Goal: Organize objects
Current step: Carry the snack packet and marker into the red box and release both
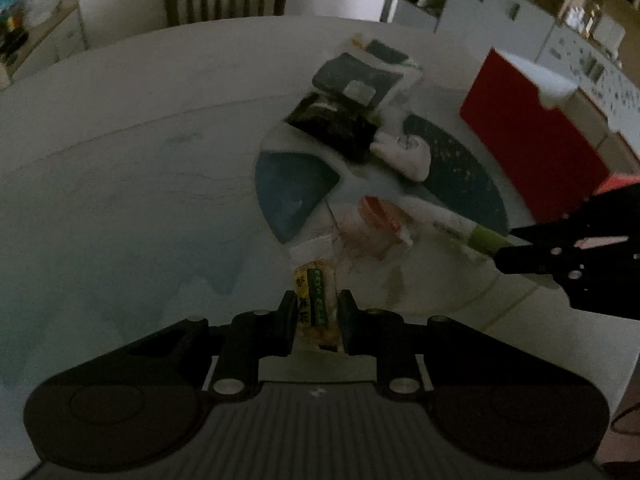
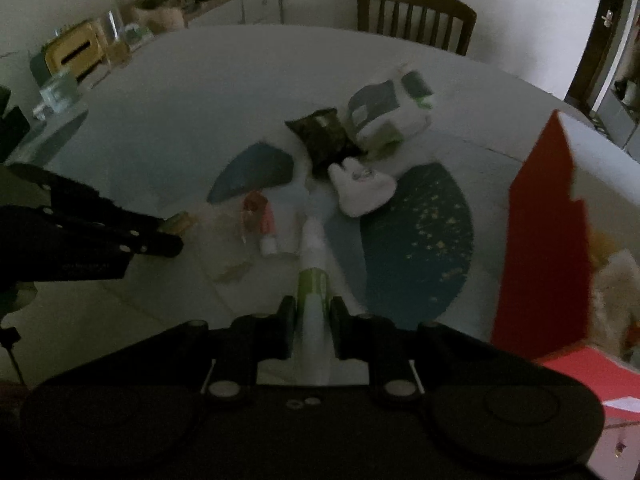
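Observation:
My left gripper (image 1: 316, 304) is shut on a small yellow-and-green snack packet (image 1: 314, 300) just above the table. In the right wrist view that gripper (image 2: 176, 236) comes in from the left with the packet (image 2: 180, 222) at its tip. My right gripper (image 2: 312, 308) is shut on a white tube with a green band (image 2: 314, 284), which points toward the pile. From the left wrist view the same tube (image 1: 476, 232) sticks out of the right gripper (image 1: 504, 254). On the mat lie a red-capped clear packet (image 1: 376, 224), a dark packet (image 1: 336, 128), a white pouch (image 2: 360, 188) and a tissue pack (image 2: 388, 112).
A red-and-white box (image 2: 540, 240) stands open at the right with something pale inside. The round table (image 1: 120, 160) carries a blue-and-white mat (image 2: 416, 240). A wooden chair (image 2: 416, 16) stands behind the table. A cluttered sideboard (image 2: 180, 4) lines the far wall.

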Tool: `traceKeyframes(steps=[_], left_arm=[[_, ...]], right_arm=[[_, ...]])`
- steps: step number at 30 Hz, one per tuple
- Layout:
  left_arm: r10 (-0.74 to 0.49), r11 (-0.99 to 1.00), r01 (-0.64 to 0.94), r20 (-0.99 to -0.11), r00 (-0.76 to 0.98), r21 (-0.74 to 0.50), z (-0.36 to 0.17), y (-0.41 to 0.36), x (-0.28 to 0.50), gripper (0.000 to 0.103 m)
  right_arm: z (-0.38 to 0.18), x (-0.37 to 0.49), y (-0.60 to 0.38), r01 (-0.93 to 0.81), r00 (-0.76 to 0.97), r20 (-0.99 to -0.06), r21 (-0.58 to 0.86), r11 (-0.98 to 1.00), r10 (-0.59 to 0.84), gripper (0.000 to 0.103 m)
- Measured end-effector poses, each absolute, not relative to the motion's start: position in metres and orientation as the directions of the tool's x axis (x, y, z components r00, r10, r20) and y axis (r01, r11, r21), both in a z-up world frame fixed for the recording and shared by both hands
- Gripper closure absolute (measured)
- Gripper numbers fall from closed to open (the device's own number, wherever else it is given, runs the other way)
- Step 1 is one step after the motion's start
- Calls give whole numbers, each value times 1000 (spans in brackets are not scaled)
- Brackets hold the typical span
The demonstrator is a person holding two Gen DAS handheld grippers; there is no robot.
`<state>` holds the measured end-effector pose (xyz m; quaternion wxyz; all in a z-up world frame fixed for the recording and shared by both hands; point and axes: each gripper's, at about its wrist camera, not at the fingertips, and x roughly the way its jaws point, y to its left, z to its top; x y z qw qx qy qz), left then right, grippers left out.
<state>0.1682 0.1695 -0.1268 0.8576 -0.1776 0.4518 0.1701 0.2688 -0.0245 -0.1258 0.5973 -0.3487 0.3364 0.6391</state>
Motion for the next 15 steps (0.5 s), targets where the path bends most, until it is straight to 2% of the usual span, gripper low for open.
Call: traceKeyframes(steps=[7, 15], left_arm=[[100, 845, -483, -819, 565, -230, -107, 153, 165, 83], [118, 846, -479, -794, 596, -235, -82, 125, 181, 83]], right_arm=[[-96, 290, -42, -996, -92, -824, 86, -37, 559, 86], [-66, 316, -57, -993, -121, -789, 107, -59, 602, 86]])
